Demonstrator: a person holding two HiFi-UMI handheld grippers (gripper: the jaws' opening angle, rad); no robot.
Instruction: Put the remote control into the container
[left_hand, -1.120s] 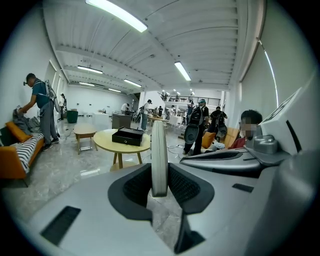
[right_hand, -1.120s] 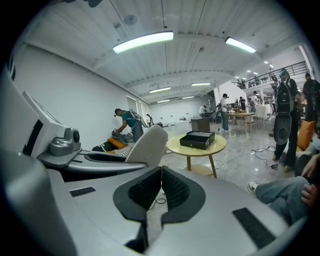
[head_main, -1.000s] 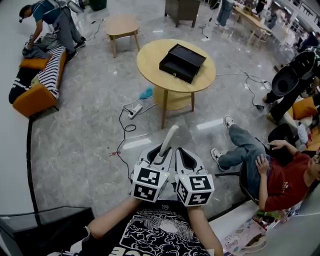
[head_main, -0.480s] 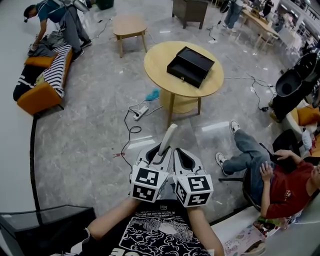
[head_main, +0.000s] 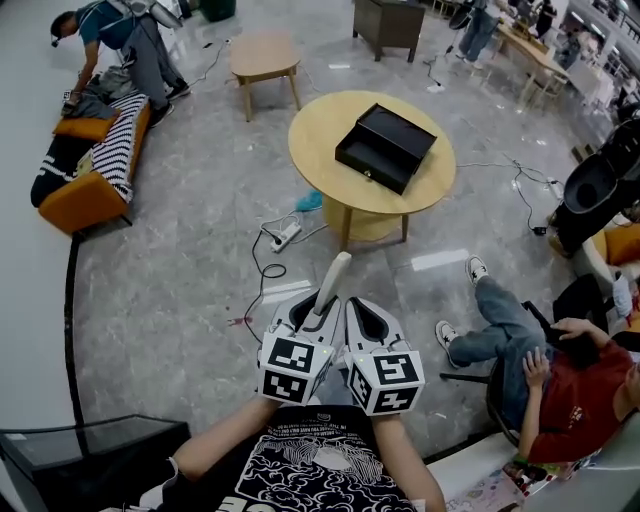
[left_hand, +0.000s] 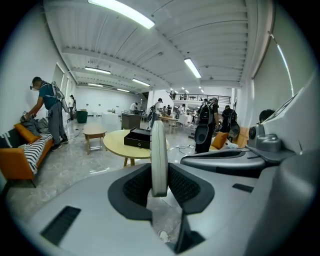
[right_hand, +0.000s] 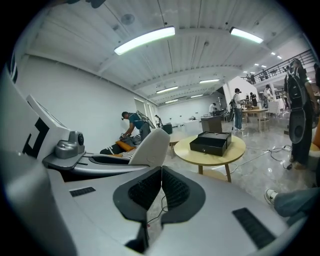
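A white remote control sticks forward and up out of my left gripper, whose jaws are shut on its lower end. In the left gripper view the remote stands edge-on between the dark pads. My right gripper rides right beside the left one, jaws shut with nothing between them. The container is a black open box on a round yellow table, well ahead of both grippers across bare floor. It also shows in the gripper views as the box and the box.
A power strip and cables lie on the floor before the table. A seated person stretches legs out at the right. An orange sofa with a person bending over it stands at far left, a small wooden table behind.
The table and box have slid lower and slightly right in the head view, so they are a little nearer. Both grippers keep their pose, the remote still held.
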